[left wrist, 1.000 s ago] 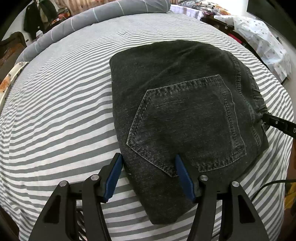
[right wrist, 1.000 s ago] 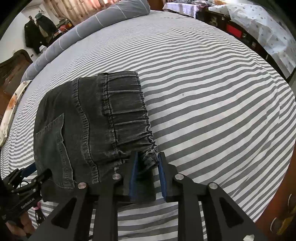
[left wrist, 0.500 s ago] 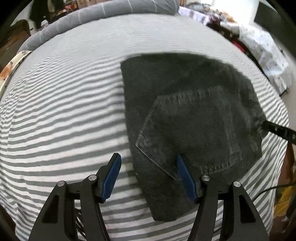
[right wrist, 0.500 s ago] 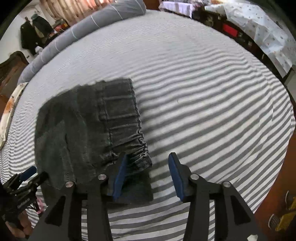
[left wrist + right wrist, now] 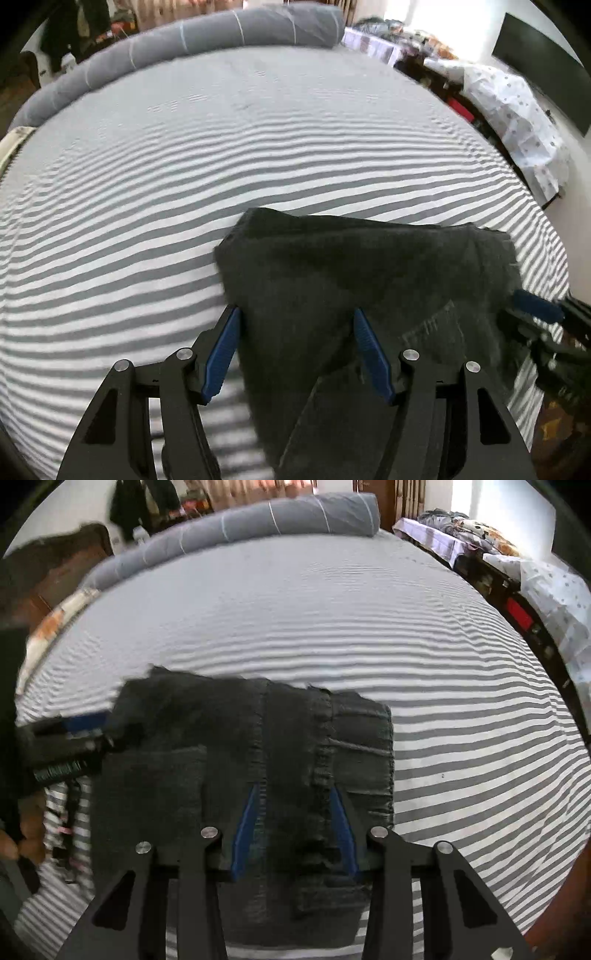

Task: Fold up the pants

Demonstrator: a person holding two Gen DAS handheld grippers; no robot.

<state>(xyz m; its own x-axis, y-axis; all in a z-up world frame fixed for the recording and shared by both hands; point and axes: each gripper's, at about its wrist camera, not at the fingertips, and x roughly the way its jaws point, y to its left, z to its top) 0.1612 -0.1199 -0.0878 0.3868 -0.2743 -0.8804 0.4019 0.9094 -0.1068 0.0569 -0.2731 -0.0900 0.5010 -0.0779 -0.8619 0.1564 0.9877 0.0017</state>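
The folded dark denim pants (image 5: 369, 280) lie on the striped bed (image 5: 184, 177). In the left wrist view my left gripper (image 5: 295, 350) is open, its blue pads on either side of the bundle's left part. In the right wrist view the pants (image 5: 258, 746) show their elastic waistband at the right. My right gripper (image 5: 295, 819) is open, its pads straddling the waistband seam, low over the cloth. The left gripper also shows in the right wrist view (image 5: 74, 734) at the bundle's left edge. Both views are blurred.
A grey rolled bolster (image 5: 192, 44) lies along the bed's far edge. A dotted white cloth (image 5: 517, 122) covers furniture to the right of the bed. Dark shelves (image 5: 517, 602) stand at the right. Bare striped sheet stretches beyond the pants.
My right gripper has let go of the waistband corner and opened. Both grippers have dropped and moved in over the bundle, which now lies between each pair of pads.
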